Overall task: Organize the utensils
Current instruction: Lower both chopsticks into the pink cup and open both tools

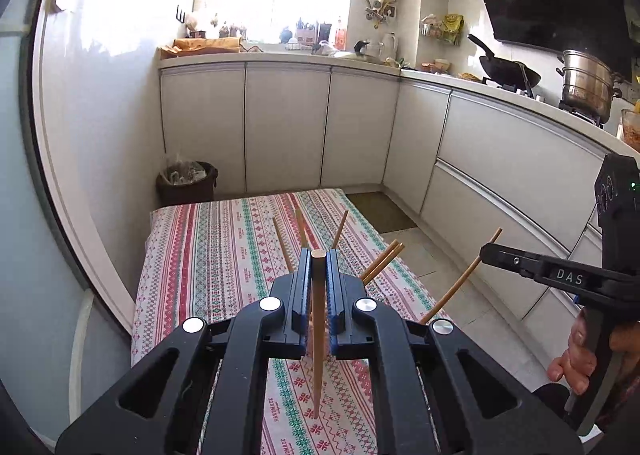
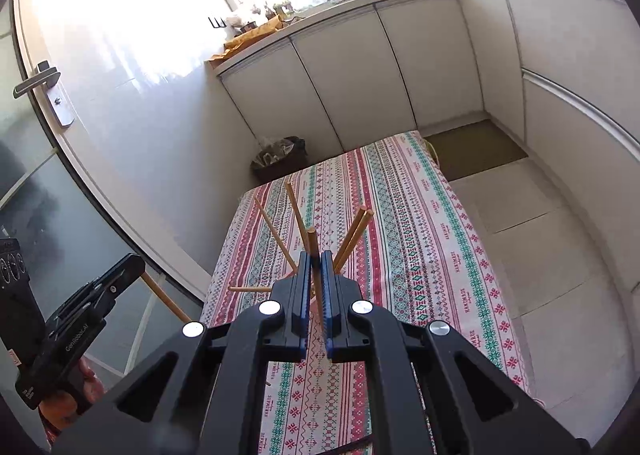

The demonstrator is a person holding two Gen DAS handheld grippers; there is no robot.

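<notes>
Nearest the left wrist camera, the left tongs (image 1: 319, 275) sit closed on 1 wooden chopstick (image 1: 318, 335), which runs steeply between the blue pads, its butt end poking up past the tips and its thin end hanging below toward the patterned tablecloth (image 1: 224, 255). The right tongs (image 2: 318, 279) are likewise closed on a second chopstick (image 2: 314, 251), held at a similar steep slant.

Just beyond both tips, at 12 o'clock, the loose chopsticks (image 2: 294, 215) splay outward like a fan over the worktop; what holds them is hidden behind the tongs.

At 3 o'clock in the left view the right tongs appear with a chopstick angling down from them.

Risks, as I judge them: each stick is pinched at 1 narrow spot, so it could pivot or slip out. Lowering either stick into the splayed bunch could knock the others outward, and the 2 tools working close together could collide.
</notes>
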